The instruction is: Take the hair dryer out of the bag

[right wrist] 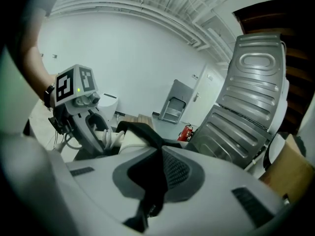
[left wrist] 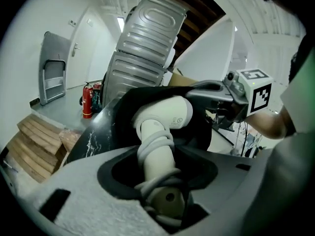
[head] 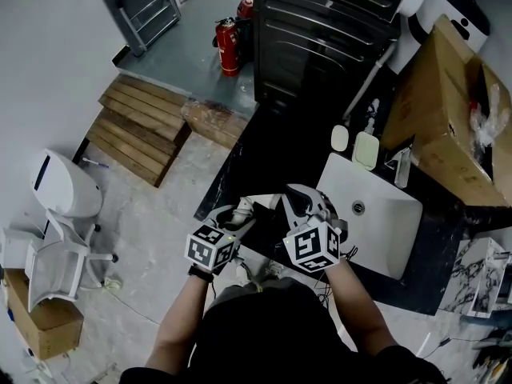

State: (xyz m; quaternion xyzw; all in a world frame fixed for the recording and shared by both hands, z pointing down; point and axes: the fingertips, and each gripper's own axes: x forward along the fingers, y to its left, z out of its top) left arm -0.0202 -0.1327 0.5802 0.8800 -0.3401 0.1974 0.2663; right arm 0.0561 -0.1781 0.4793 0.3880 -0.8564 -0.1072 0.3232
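A white hair dryer [left wrist: 165, 116] sticks halfway out of a black bag [left wrist: 202, 127], its cord wound round the handle. My left gripper [left wrist: 160, 178] is shut on that handle, which fills the gap between the jaws. In the right gripper view, my right gripper [right wrist: 150, 191] is shut on a fold of the black bag [right wrist: 142, 132], which drapes over the dryer [right wrist: 125, 142]. The left gripper [right wrist: 91, 127] shows at the left of that view. In the head view, both the left gripper [head: 234, 224] and the right gripper [head: 302, 210] hover close together over the counter's front edge.
A white sink [head: 376, 206] is set in the dark marble counter [head: 264, 150] just right of the grippers. Soap dishes [head: 366, 146] and a cardboard box [head: 448, 110] lie behind it. A ribbed grey appliance [head: 320, 22], a fire extinguisher [head: 229, 46] and wooden pallets [head: 140, 126] are farther off.
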